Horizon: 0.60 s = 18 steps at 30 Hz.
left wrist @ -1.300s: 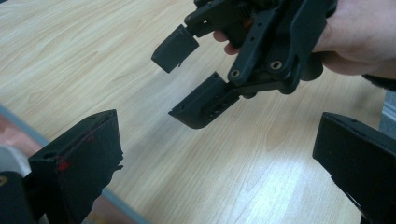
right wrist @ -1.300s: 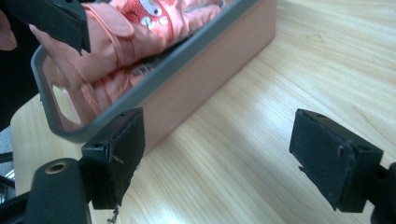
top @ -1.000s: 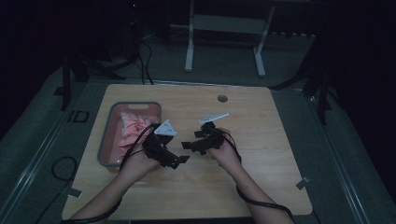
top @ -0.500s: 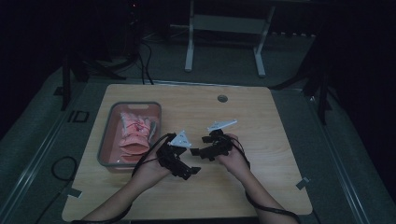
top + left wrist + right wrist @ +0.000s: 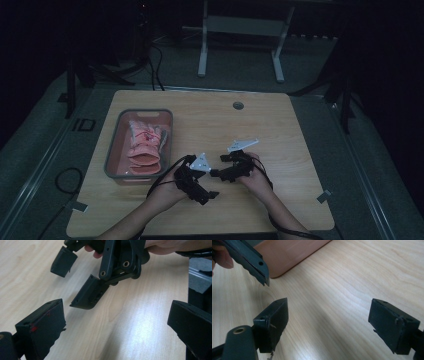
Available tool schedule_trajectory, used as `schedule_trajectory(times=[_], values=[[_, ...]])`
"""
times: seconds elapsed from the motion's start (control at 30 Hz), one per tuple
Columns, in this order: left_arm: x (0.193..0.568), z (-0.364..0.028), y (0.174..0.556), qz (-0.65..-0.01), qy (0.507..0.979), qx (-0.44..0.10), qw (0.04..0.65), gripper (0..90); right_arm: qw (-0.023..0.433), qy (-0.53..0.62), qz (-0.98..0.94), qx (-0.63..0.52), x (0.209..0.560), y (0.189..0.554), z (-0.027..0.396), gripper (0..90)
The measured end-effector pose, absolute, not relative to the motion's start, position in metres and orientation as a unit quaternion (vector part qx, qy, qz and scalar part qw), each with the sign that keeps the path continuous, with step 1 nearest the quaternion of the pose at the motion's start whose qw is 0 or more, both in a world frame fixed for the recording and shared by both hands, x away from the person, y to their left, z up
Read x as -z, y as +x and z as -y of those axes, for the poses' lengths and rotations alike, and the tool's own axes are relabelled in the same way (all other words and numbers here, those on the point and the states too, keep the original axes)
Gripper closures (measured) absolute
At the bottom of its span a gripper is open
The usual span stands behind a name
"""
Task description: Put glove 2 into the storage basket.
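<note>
Both grippers hover over bare wooden surface (image 5: pixel 280 130) at centre-near. The left gripper (image 5: pixel 209 193) has its jaws spread wide, holding nothing; the right gripper (image 5: pixel 216 173) likewise, jaws wide and empty. The grey bin (image 5: pixel 114 150) with pink cloth (image 5: pixel 145 147) lies to the left of both, long axis running near to far. The left gripper is the nearer; any reach goes leftward and slightly far.
</note>
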<state>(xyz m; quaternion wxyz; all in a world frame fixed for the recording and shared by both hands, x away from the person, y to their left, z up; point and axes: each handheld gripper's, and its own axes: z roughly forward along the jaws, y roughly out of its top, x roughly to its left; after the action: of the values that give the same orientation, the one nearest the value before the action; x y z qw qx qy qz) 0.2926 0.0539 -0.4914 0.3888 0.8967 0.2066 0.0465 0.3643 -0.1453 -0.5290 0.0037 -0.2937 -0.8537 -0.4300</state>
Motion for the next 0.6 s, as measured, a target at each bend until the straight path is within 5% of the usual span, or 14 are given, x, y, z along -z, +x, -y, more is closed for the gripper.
schedule_trajectory(times=[0.6], values=[[0.526, -0.046, 0.285, -0.179, 0.896, -0.020, 0.405, 1.5, 0.000, -0.286, 0.862, 0.418, 0.547, 0.354, 0.162, 15.1]])
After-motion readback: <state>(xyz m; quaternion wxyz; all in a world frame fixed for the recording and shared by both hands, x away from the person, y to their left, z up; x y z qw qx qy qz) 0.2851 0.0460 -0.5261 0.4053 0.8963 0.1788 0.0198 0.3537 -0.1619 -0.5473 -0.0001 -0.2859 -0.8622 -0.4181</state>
